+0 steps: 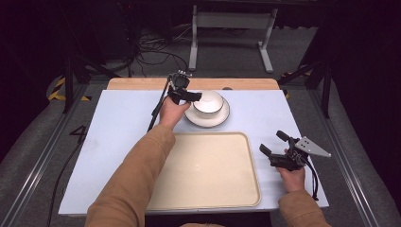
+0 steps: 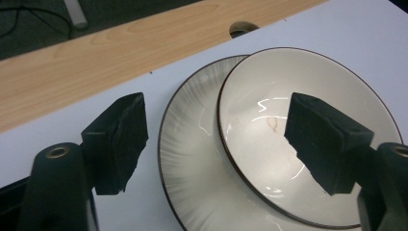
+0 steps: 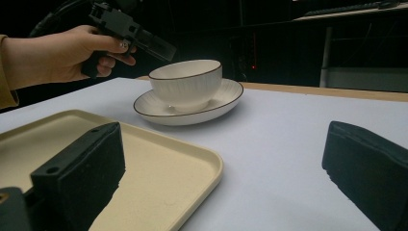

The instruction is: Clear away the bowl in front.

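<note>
The left tool (image 1: 189, 94) hung over the near-left rim of the bowl (image 1: 208, 103), released, its jaws spread wide with one outside the bowl's wall and one over its hollow. The bowl stood on a saucer (image 1: 223, 117) at the far middle of the bench (image 1: 118, 123), just beyond the empty tray (image 1: 208, 168). To take the bowl well, I judged that the left tool should drop until the rim sat deep between the pads, then clench squarely across the wall, since a thin glazed edge would likely slip from a shallow bite and the saucer might drag along. In the left gripper view the bowl's rim (image 2: 226, 144) ran between the two jaws, nearer the right one. The right tool (image 1: 279, 149) rested released beside the tray's right edge, well apart from the bowl.
</note>
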